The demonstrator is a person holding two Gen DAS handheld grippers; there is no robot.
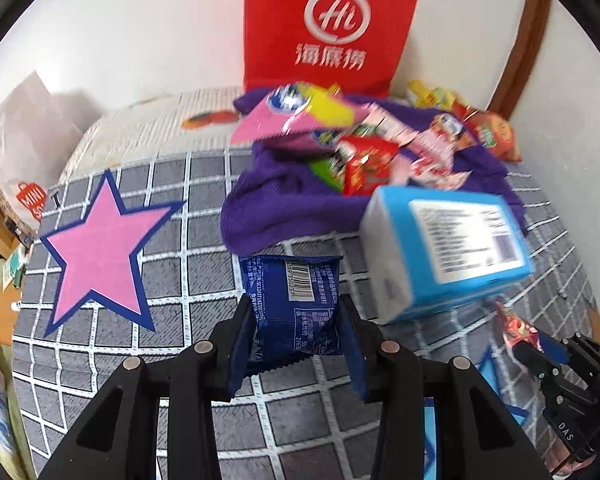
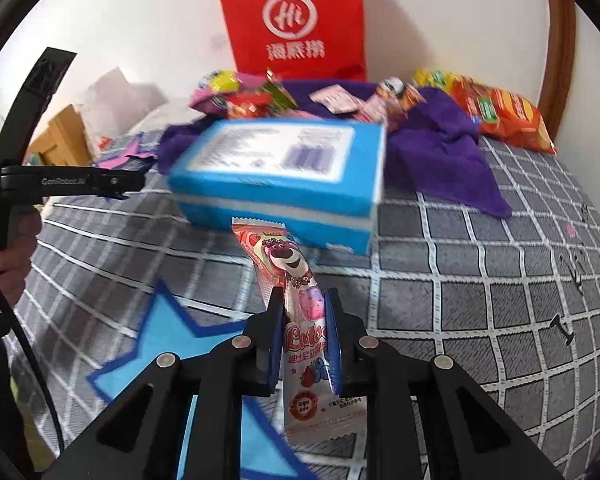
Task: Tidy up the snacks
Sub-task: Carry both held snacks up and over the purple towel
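Note:
My left gripper (image 1: 296,312) is shut on a dark blue snack packet (image 1: 292,300) with a barcode, held above the grey checked bedspread (image 1: 180,272). My right gripper (image 2: 303,308) is shut on a long pink strawberry-bear candy packet (image 2: 296,304), held upright over a blue star patch (image 2: 168,344). The right gripper with its pink packet (image 1: 516,328) also shows at the lower right of the left wrist view. A pink star patch (image 1: 100,252) lies left of the blue packet. More snacks (image 1: 364,148) are piled on a purple towel (image 1: 268,200) further back.
A blue box (image 1: 448,248) (image 2: 280,172) lies on the bed in front of the towel. A red paper bag (image 1: 328,24) (image 2: 296,20) stands against the white wall. Orange crisp bags (image 2: 504,116) lie at the far right. A person's hand (image 2: 8,256) holds the left gripper's handle.

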